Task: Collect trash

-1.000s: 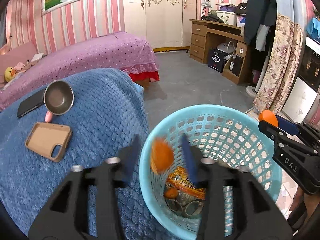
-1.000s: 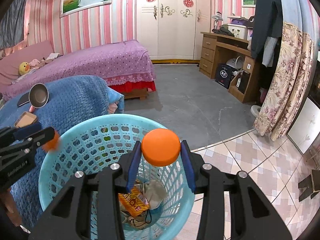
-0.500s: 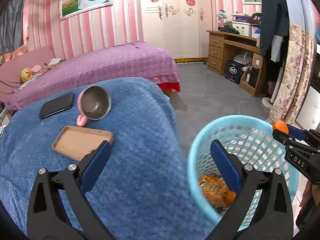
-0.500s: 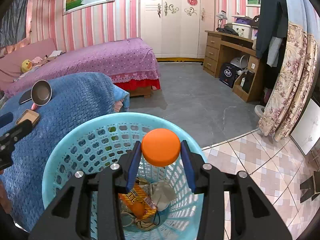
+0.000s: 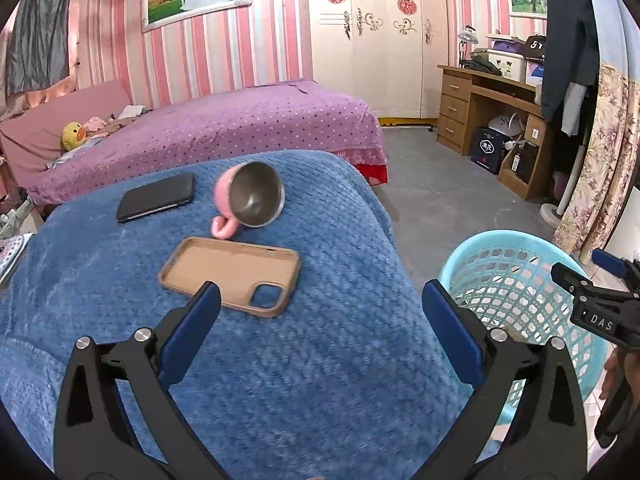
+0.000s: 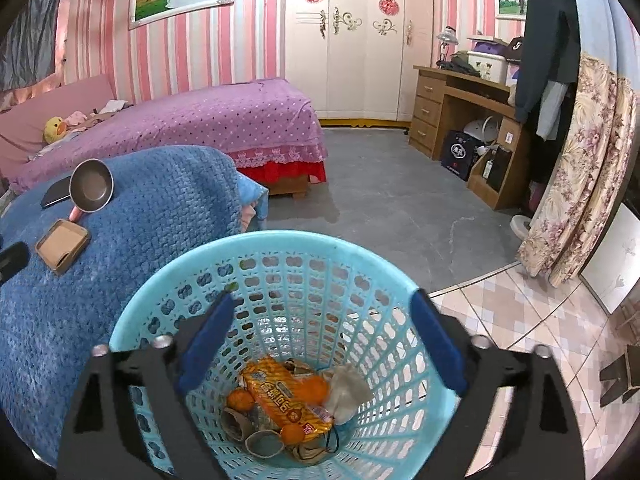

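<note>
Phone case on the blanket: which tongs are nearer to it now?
Left. The left tongs hang open just short of the phone case, over the blanket. The right tongs are open over the basket, off to the side.

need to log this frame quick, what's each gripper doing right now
Left gripper: open, holding nothing, above the blue blanket.
Right gripper: open, holding nothing, over the blue basket.
</note>
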A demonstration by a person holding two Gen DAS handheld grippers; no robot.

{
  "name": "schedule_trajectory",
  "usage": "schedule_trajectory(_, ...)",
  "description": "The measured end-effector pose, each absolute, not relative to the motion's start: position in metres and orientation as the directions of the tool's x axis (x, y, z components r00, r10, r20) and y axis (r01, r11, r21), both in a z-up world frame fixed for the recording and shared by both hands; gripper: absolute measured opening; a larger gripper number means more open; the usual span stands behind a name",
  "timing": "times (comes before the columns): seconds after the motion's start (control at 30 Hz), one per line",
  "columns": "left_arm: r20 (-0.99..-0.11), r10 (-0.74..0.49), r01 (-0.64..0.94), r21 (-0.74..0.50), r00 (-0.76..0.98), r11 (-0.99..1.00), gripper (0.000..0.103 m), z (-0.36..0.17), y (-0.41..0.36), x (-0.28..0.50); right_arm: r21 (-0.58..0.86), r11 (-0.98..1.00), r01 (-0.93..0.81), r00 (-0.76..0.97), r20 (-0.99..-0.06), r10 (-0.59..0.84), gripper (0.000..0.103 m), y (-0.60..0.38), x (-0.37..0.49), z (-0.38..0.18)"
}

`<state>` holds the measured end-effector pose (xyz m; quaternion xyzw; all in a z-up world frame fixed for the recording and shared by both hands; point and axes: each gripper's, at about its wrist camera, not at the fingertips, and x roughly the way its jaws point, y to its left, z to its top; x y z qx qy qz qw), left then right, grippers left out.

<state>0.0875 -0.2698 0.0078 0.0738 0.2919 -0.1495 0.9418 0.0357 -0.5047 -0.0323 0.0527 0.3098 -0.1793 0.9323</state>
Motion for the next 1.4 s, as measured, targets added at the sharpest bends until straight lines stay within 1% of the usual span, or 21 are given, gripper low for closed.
schedule_trajectory(0.07,-0.565,-0.237,0.321,0.053,0.790,0.946,0.097,0.011,-0.262,0.083,-0.012,0.930,0.366,0.743,-0.599,-0.300,0.098,-0.499,0.035,-0.028)
schedule_trajectory(0.27,-0.548,-0.229,0.313,0.064,0.804,0.948,0.097,0.020,-0.231,0.065,-0.005,0.940,0.341,0.771,-0.572,-0.282,0.098,-0.473,0.033,-0.007)
schedule_trajectory(0.43,-0.526,-0.211,0.286,0.064,0.824,0.956,0.097,0.029,-0.197,0.048,0.053,0.944,0.327,0.806,-0.538,-0.249,0.098,-0.440,0.016,0.013)
schedule_trajectory(0.57,-0.514,-0.187,0.266,0.085,0.837,0.960,0.097,0.029,-0.173,0.029,0.035,0.951,0.306,0.822,-0.514,-0.245,0.098,-0.405,-0.003,0.021)
schedule_trajectory(0.7,-0.512,-0.169,0.256,0.104,0.842,0.961,0.097,0.025,-0.156,0.015,0.057,0.958,0.280,0.833,-0.511,-0.214,0.098,-0.372,-0.020,0.020)
schedule_trajectory(0.87,-0.509,-0.192,0.259,0.064,0.839,0.964,0.098,0.019,-0.137,0.002,0.025,0.956,0.291,0.832,-0.500,-0.240,0.098,-0.340,-0.035,0.015)
schedule_trajectory(0.97,-0.495,-0.208,0.263,0.042,0.844,0.964,0.098,0.016,-0.131,-0.002,-0.019,0.957,0.288,0.832,-0.490,-0.260,0.098,-0.324,-0.038,0.013)
schedule_trajectory(1.23,-0.481,-0.209,0.262,0.044,0.851,0.964,0.098,0.007,-0.121,0.001,-0.049,0.954,0.296,0.834,-0.474,-0.283,0.098,-0.302,-0.042,0.008)
schedule_trajectory(1.4,-0.469,-0.221,0.263,0.024,0.855,0.965,0.098,0.008,-0.114,0.003,-0.066,0.952,0.298,0.841,-0.454,-0.295,0.098,-0.292,-0.041,0.011)
